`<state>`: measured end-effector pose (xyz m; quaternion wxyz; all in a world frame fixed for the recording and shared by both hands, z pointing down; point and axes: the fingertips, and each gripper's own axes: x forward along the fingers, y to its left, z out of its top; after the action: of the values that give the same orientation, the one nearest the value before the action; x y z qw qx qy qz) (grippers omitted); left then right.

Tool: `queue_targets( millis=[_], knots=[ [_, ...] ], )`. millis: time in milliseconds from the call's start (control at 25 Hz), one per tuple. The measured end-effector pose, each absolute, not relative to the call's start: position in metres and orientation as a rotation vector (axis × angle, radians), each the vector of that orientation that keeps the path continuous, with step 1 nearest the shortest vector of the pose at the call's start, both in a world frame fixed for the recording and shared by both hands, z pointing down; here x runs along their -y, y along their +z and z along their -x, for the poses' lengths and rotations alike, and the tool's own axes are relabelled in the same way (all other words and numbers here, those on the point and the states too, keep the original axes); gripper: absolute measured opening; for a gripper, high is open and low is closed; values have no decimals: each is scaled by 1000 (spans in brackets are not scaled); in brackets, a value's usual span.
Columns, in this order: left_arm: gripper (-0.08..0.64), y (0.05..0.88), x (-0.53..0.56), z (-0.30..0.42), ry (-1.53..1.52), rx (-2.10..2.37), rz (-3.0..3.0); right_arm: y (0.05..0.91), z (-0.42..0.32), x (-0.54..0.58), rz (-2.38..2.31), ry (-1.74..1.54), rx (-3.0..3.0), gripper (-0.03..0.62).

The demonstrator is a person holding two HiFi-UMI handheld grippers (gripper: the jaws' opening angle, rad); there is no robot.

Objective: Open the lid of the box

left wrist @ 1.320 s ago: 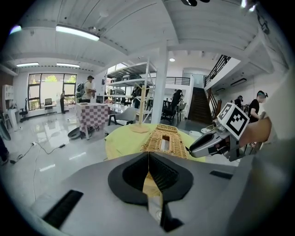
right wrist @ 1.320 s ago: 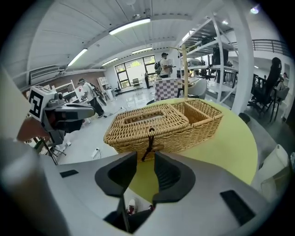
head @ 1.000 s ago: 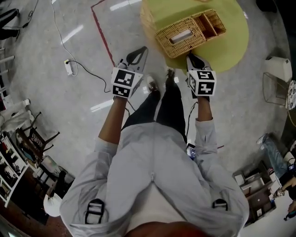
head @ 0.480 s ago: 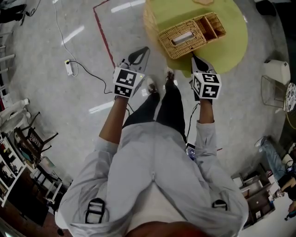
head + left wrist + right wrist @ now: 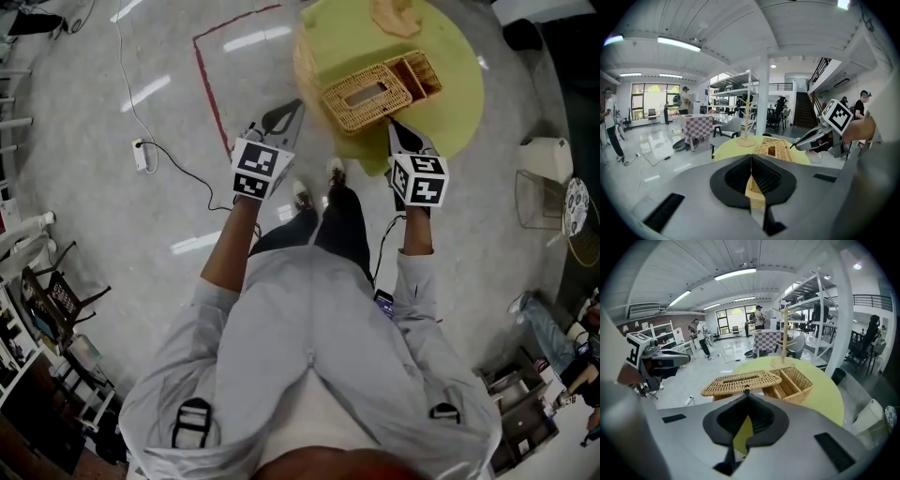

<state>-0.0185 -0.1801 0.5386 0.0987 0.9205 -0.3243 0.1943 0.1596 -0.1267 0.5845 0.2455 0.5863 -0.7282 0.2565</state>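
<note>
Wicker lid (image 5: 740,379) looks light, stiff and brittle, so my right gripper (image 5: 746,393) pinches its near rim shut; my left gripper (image 5: 751,157) is closed, empty.

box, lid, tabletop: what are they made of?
The box and lid: woven wicker or rattan, tan and matte; the open weave shows. The tabletop: smooth yellow-green, faint sheen; painted board, laminate or a cover, cannot tell which.
</note>
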Motion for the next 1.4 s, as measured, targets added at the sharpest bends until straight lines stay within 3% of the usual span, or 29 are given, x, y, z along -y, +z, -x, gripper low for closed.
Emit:
queue_targets(
  millis=[720, 1400],
  knots=[
    [29, 481, 246, 38, 457, 1021, -2752, 511, -139, 218, -1566, 546, 2044, 23],
    [29, 499, 337, 41, 480, 1158, -2602, 530, -116, 332, -1285, 553, 2122, 23]
  ],
)
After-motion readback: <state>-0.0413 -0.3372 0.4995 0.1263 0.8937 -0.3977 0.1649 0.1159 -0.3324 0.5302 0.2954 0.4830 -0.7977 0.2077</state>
